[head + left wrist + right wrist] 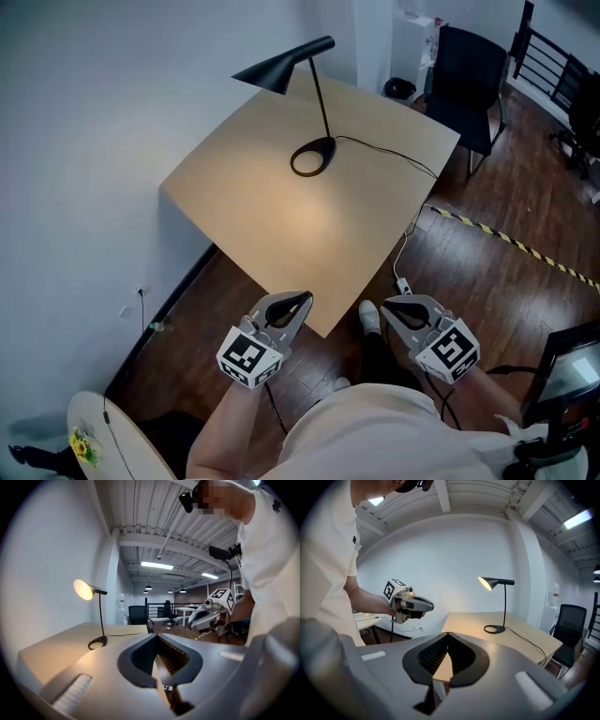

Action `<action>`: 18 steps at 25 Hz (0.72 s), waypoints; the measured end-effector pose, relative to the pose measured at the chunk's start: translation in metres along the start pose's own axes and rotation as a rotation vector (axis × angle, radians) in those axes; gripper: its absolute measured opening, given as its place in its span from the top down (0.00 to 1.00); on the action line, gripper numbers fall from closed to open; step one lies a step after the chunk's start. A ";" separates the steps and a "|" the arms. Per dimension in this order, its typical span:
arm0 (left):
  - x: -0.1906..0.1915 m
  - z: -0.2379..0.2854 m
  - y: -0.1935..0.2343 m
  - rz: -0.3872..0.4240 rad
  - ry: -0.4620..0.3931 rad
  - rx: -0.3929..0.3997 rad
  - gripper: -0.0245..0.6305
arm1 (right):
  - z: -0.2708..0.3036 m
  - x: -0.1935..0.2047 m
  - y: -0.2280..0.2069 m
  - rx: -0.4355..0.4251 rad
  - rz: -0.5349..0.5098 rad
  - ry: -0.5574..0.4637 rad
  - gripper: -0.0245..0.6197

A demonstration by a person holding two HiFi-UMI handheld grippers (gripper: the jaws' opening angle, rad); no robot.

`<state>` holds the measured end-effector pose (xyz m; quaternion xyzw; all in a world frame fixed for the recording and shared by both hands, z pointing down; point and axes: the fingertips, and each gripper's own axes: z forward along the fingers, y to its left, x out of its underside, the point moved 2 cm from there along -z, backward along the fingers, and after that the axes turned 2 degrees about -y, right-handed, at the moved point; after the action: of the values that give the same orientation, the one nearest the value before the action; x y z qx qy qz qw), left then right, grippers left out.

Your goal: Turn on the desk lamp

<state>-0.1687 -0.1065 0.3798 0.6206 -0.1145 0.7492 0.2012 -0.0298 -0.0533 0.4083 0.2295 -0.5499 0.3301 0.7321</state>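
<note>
Dark wood floor [487,281] surrounds a pale wood desk [262,234], set cornerwise against the white wall. A black chair [469,84] stands off the desk's far corner, at about 1 o'clock in the head view. The desk lamp [274,71] stands near the desk's far edge, at 12 o'clock. It is black, with a ring base and a thin stem, and its cone shade glows and throws a warm patch onto the desk top. Its cord [394,153] trails off toward 3 o'clock. At 6 o'clock, just past the desk's near corner, both grippers are well apart from the lamp: the left gripper [302,300] and the right gripper [387,305], each with fingers pressed together, tips meeting on nothing.
</note>
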 end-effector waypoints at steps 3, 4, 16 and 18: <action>0.012 -0.049 -0.042 -0.031 -0.008 -0.015 0.94 | -0.034 0.002 0.040 0.032 0.009 0.000 0.96; 0.014 -0.062 -0.055 -0.034 -0.007 -0.016 0.94 | -0.045 0.002 0.051 0.046 0.017 0.003 0.96; 0.013 -0.102 -0.217 -0.051 -0.017 0.050 0.94 | -0.168 0.011 0.107 0.033 0.004 -0.046 0.96; 0.010 -0.097 -0.246 -0.066 -0.026 0.032 0.94 | -0.197 0.017 0.111 0.016 0.006 -0.059 0.96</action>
<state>-0.1462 0.1558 0.3507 0.6368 -0.0844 0.7359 0.2142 0.0204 0.1635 0.3641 0.2434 -0.5693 0.3298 0.7127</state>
